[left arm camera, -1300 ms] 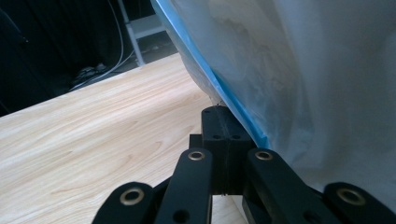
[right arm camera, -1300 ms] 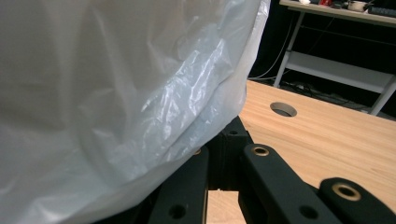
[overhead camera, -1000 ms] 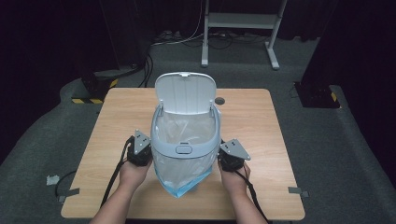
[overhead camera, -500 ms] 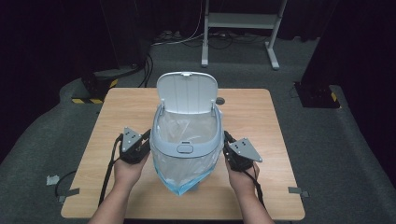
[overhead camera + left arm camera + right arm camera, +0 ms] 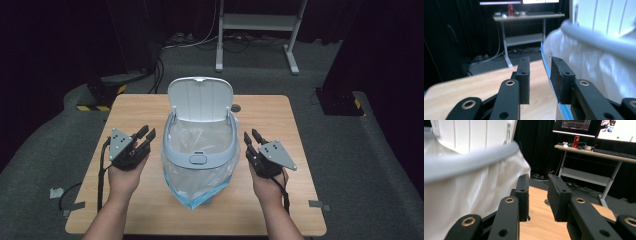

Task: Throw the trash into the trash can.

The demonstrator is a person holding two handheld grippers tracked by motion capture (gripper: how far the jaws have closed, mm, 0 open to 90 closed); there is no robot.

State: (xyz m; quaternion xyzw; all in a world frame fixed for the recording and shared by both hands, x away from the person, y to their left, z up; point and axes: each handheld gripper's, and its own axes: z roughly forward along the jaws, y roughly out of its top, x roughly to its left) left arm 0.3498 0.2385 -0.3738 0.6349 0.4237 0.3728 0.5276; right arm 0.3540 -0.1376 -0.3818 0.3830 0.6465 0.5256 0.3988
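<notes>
Your left gripper (image 5: 144,136) hovered over the left part of the wooden table (image 5: 280,125), just beside the bin (image 5: 199,150) and clear of it. Its jaws had just been opening, and the left gripper view showed a narrow gap between the matte black, block-shaped pads (image 5: 523,75) with nothing held between them. Brass-coloured rivets sat in the black linkage bars, and a flat grey three-cornered plate capped the body.

At the middle of the table stood the bin: a rounded, light grey plastic body with a smooth hoop-like rim, its ribbed white lid (image 5: 200,98) tipped upright at the back. A thin, crinkled, translucent bag (image 5: 200,175) lined it and draped over the outside, its blue-tinted bottom edge spread on the tabletop at the near side. I could read no label or writing on the bin.

Your right gripper (image 5: 253,136) hung on the other side of the bin, near it and apart from it. Its jaws had also just been opening, and the pads (image 5: 522,192) stood slightly apart, gripping nothing. The table itself was pale wood grain with rounded corners.
</notes>
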